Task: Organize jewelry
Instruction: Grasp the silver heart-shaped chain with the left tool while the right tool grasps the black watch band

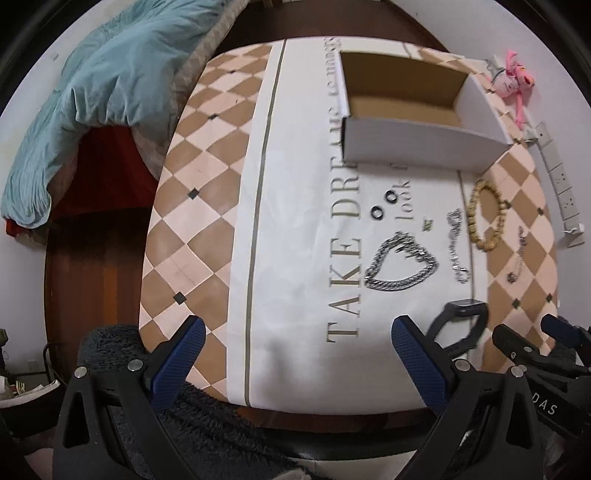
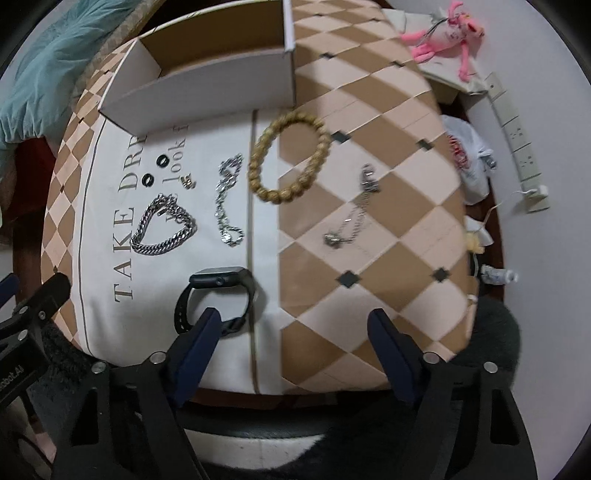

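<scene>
An open cardboard box (image 1: 402, 107) (image 2: 207, 70) stands at the far side of the cloth-covered table (image 1: 295, 221). In front of it lie a thick silver chain (image 1: 400, 264) (image 2: 162, 227), a thin silver bracelet (image 1: 456, 247) (image 2: 229, 199), a wooden bead bracelet (image 1: 485, 216) (image 2: 290, 157), two black rings (image 1: 382, 205) (image 2: 155, 170), a small earring (image 2: 188, 181), a fine necklace (image 2: 354, 210) and a black watch (image 1: 460, 325) (image 2: 218, 299). My left gripper (image 1: 295, 347) is open and empty above the near edge. My right gripper (image 2: 295, 339) is open and empty, its left finger just before the watch.
A teal blanket (image 1: 85, 103) lies on furniture at the left. A pink plush toy (image 2: 443, 33), a white power strip (image 2: 517, 136) and a plastic bag (image 2: 465, 155) sit on the floor to the right of the table.
</scene>
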`<state>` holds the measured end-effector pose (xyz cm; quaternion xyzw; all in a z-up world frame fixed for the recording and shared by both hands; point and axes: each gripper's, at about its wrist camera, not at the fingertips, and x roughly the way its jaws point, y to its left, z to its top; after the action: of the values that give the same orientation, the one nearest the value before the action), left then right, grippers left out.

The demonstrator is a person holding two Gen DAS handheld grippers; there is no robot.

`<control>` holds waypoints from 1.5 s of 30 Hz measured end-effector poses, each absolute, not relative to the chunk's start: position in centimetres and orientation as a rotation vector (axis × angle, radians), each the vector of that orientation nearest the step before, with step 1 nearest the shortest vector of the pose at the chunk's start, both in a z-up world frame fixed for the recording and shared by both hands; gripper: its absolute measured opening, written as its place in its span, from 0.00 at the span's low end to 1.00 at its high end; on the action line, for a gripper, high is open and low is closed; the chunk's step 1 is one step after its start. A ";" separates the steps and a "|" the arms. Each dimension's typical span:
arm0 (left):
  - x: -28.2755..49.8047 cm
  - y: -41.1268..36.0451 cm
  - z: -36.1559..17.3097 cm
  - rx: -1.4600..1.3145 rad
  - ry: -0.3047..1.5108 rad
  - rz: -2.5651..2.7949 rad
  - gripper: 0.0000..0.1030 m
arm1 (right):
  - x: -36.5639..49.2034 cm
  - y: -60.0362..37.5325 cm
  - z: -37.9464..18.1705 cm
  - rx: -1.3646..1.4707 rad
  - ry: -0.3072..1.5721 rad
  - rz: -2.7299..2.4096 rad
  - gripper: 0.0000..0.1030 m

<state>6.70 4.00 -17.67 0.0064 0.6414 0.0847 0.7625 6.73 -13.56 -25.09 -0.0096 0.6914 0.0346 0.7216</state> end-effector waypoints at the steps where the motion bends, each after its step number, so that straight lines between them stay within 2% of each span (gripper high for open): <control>1: 6.9 4.1 -18.0 0.013 1.398 0.185 1.00 | 6.7 -13.4 -25.5 -0.019 1.533 0.082 0.73; 9: 7.2 4.8 -19.7 -0.001 1.430 0.199 1.00 | 6.3 -11.2 -27.8 -0.037 1.559 0.128 0.55; 13: 7.3 4.9 -20.4 -0.007 1.444 0.198 1.00 | 6.3 -10.7 -28.6 -0.054 1.567 0.136 0.35; 14: 7.4 4.8 -20.5 -0.007 1.444 0.196 1.00 | 6.3 -10.7 -28.8 -0.057 1.566 0.136 0.26; 15: 7.4 4.8 -20.5 -0.006 1.444 0.196 1.00 | 6.2 -10.7 -28.9 -0.056 1.565 0.137 0.22; 17: 7.6 4.6 -20.7 -0.004 1.446 0.198 1.00 | 6.2 -10.8 -28.9 -0.057 1.549 0.127 0.08; 19: 7.8 4.6 -20.8 -0.008 1.448 0.199 1.00 | 6.4 -11.0 -28.9 -0.054 1.538 0.122 0.04; 35: 11.4 1.7 -22.9 0.021 1.459 0.100 0.98 | 9.2 -19.5 -26.8 0.079 1.449 0.004 0.03; 38: 11.8 0.8 -24.3 0.046 1.489 0.057 0.88 | 9.5 -20.5 -26.4 0.105 1.435 0.004 0.03; 41: 11.9 0.3 -25.4 0.051 1.503 0.022 0.73 | 10.2 -20.7 -26.7 0.115 1.432 -0.010 0.03; 45: 12.3 -0.1 -25.5 0.053 1.469 -0.004 0.68 | 10.7 -21.5 -27.0 0.123 1.433 -0.020 0.03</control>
<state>12.27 -0.13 -25.49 0.0244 0.6703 -0.0018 0.7417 10.66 -21.50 -26.95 0.0565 0.6565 -0.0092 0.7522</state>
